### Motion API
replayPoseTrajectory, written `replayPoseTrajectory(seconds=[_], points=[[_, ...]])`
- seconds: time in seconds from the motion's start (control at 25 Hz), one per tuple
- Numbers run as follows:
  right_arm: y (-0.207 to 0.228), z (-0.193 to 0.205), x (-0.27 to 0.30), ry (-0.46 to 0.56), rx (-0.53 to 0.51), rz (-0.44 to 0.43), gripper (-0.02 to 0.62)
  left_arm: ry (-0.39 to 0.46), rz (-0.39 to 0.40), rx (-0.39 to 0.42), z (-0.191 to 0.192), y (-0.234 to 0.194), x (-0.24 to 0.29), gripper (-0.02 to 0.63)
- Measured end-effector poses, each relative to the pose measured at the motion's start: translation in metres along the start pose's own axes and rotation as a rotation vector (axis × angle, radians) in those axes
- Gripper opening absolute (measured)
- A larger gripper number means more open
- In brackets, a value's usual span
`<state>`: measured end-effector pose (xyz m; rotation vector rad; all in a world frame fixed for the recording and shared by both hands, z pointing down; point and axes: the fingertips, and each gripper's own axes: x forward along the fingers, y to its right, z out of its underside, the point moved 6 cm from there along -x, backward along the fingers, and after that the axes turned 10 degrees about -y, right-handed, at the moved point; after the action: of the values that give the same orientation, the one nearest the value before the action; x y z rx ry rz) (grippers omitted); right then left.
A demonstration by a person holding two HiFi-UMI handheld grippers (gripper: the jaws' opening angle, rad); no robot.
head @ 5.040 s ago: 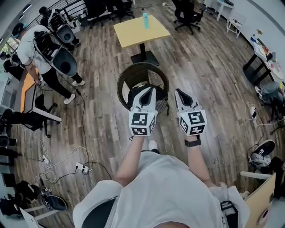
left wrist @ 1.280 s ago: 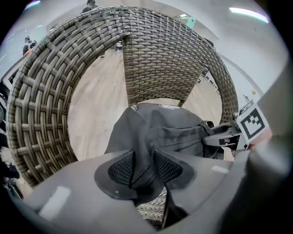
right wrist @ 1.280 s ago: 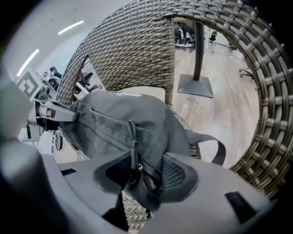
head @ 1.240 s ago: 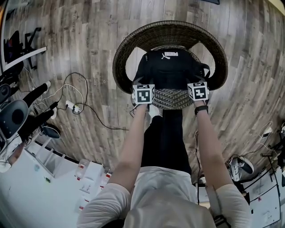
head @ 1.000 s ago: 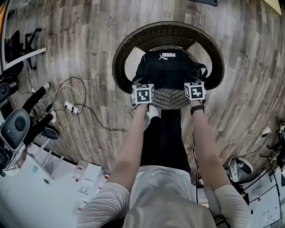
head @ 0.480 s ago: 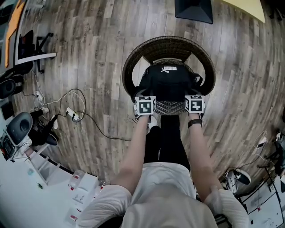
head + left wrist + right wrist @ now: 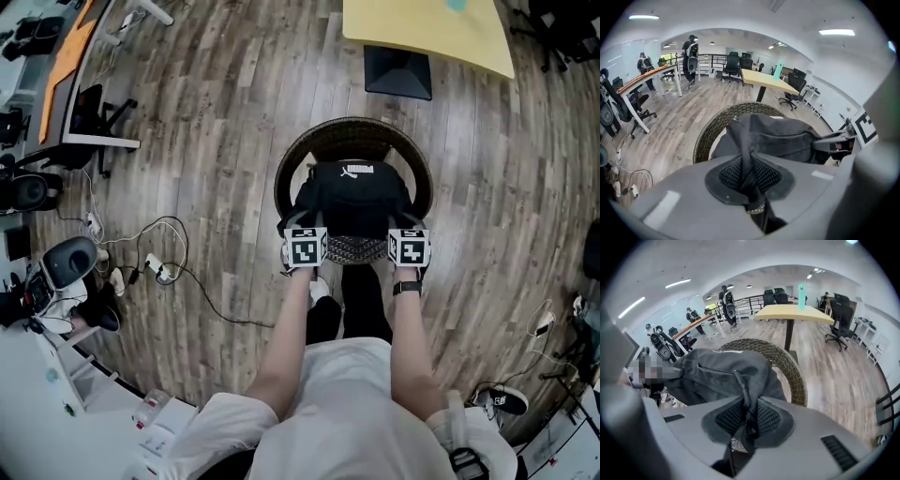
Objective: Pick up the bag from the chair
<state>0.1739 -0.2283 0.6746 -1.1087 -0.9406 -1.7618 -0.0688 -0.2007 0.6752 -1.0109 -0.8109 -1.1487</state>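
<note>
A black bag [image 7: 352, 197] with a white logo hangs over the round wicker chair [image 7: 309, 157], held between both grippers. My left gripper [image 7: 302, 228] is shut on the bag's left strap [image 7: 743, 154]. My right gripper [image 7: 405, 228] is shut on the bag's right strap [image 7: 743, 394]. In the left gripper view the bag [image 7: 783, 138] sits above the chair rim [image 7: 712, 129]. From the right gripper's camera the bag [image 7: 719, 373] covers most of the chair [image 7: 787, 366]. Whether the bag still touches the seat is hidden.
A yellow table [image 7: 427, 33] on a black base stands beyond the chair. Cables and a power strip [image 7: 155, 267] lie on the wood floor to the left. Desks and gear line the left edge [image 7: 66, 141]. People [image 7: 690, 51] stand far back.
The head camera has risen and pulled back, so chair and bag look smaller and the yellow table shows. Both grippers stay clamped on the bag's straps and have come up with it.
</note>
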Motion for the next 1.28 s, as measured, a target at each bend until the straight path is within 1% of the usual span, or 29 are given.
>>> replayPoseTrajectory(seconds=[0.12,0.32,0.44,0.8,1.04,1.28], points=[[-0.005,-0.017,-0.032,0.056,-0.023,0.015,0.063,0.063,0.012,0.001,-0.013,0.005,-0.029,0.041],[-0.025,-0.027,-0.082,0.128,-0.059,0.018,0.063,0.129,0.020,-0.013,-0.012,0.006,-0.077,0.041],[-0.025,-0.055,-0.103,0.194,-0.082,0.033,0.064,0.209,0.020,-0.015,-0.035,0.006,-0.093,0.040],[-0.042,-0.103,-0.172,0.349,-0.126,0.061,0.063,0.384,-0.001,0.043,-0.087,0.008,-0.167,0.040],[-0.061,-0.133,-0.226,0.460,-0.174,0.073,0.064,0.513,-0.014,0.057,-0.112,0.008,-0.220,0.040],[-0.077,-0.149,-0.281,0.577,-0.199,0.091,0.064,0.628,-0.011,0.073,-0.127,0.010,-0.268,0.040]])
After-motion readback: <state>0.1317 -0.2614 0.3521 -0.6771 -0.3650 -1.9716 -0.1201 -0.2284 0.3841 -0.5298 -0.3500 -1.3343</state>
